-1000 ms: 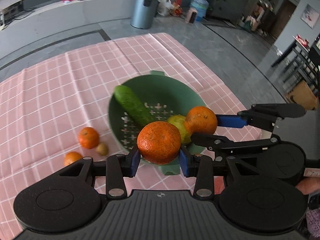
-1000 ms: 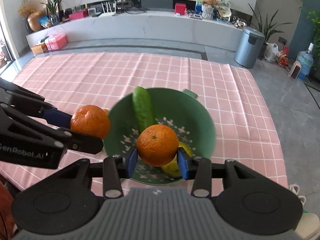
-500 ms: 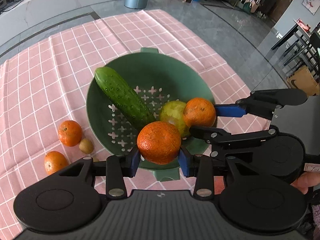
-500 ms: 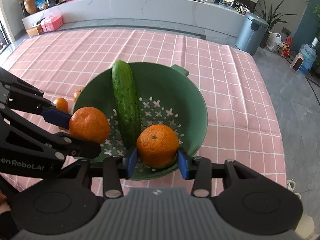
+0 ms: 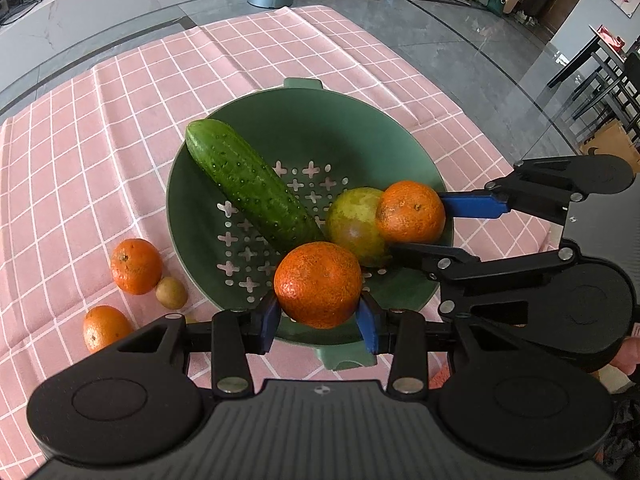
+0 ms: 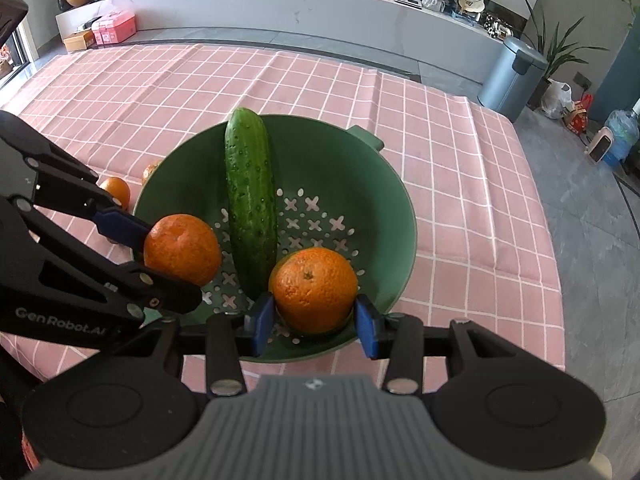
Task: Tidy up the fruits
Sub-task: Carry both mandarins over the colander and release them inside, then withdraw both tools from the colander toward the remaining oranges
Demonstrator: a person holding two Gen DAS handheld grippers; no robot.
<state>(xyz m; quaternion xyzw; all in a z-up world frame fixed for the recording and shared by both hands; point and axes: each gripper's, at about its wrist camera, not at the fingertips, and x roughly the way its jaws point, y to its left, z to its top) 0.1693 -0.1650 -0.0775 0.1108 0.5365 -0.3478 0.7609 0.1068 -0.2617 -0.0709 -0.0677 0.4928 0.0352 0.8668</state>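
Both claws, each gripping an orange, have sunk nearer the colander (image 5: 400,152).

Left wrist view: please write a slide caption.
Both grippers' fingers hold oranges over green colander containing cucumber.

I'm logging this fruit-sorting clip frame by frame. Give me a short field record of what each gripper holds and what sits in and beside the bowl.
left gripper: shut on an orange
right gripper: shut on another orange
green colander: holds a cucumber and a greenish fruit
on the pink checked cloth: two loose oranges, one small kiwi-like fruit
both held oranges: over the colander, not released
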